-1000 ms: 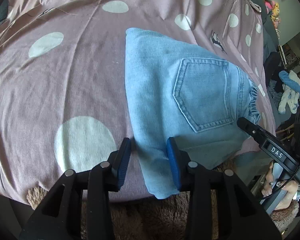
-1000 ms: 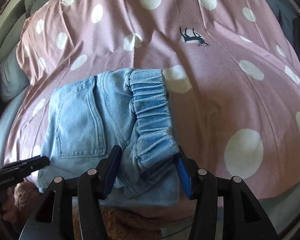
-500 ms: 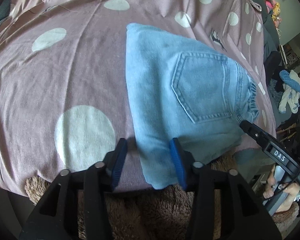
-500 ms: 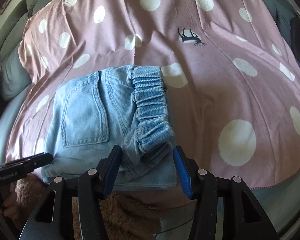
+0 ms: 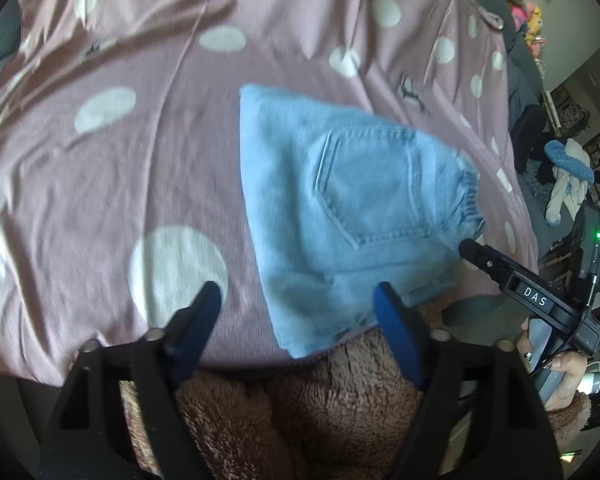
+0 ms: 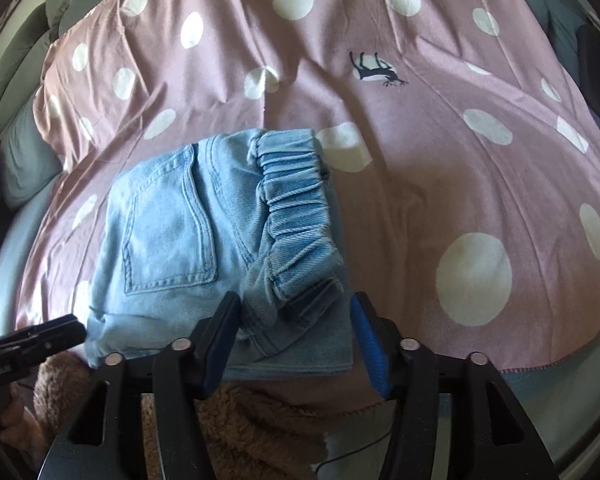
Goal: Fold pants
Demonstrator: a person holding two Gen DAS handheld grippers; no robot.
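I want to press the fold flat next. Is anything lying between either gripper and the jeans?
Nothing visible does. The folded jeans lie bare on the dotted sheet. The left gripper and right gripper, whose jaws have just been opening, stand over the near edge, pads off the denim.

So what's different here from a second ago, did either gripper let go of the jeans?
Both did. The left gripper has just been opening and now stands wide, its pads clear of the jeans edge it had pinched, and the view has drawn back a little. The right gripper has also just been opening; the waistband lies loose between its fingers. The jeans stay folded in place on the dotted bedspread.
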